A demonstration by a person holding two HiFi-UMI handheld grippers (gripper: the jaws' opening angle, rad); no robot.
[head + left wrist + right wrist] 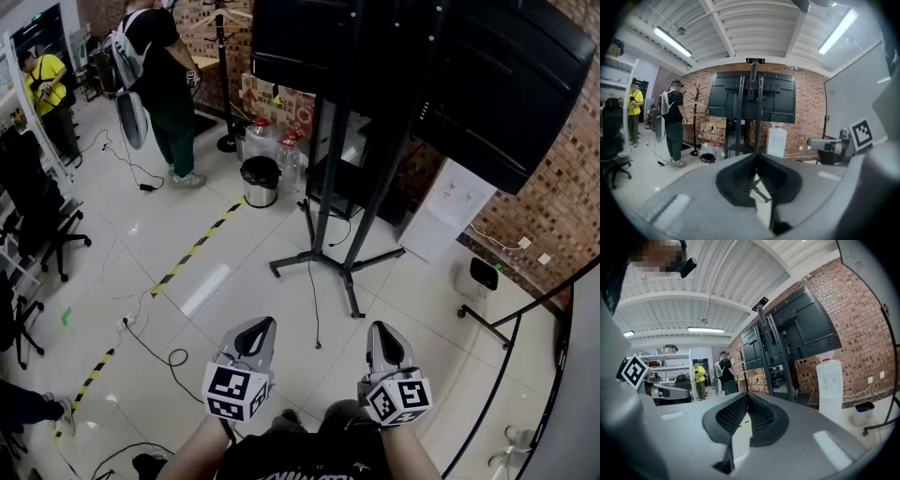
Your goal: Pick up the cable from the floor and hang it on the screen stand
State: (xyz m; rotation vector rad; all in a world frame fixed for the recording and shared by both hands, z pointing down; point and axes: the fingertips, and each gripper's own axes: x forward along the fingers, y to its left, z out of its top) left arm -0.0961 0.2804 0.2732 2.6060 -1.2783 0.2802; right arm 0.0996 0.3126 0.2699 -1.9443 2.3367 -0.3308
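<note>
Tools clenched and empty: left tool and right tool are held side by side above the floor. The thin black cable lies ahead between them. Its long axis runs straight away toward the screen stand base, loose end nearest. Neither hand is clearly closer; the reach is forward and down.

Head view's top edge cuts off the screen stand.
</note>
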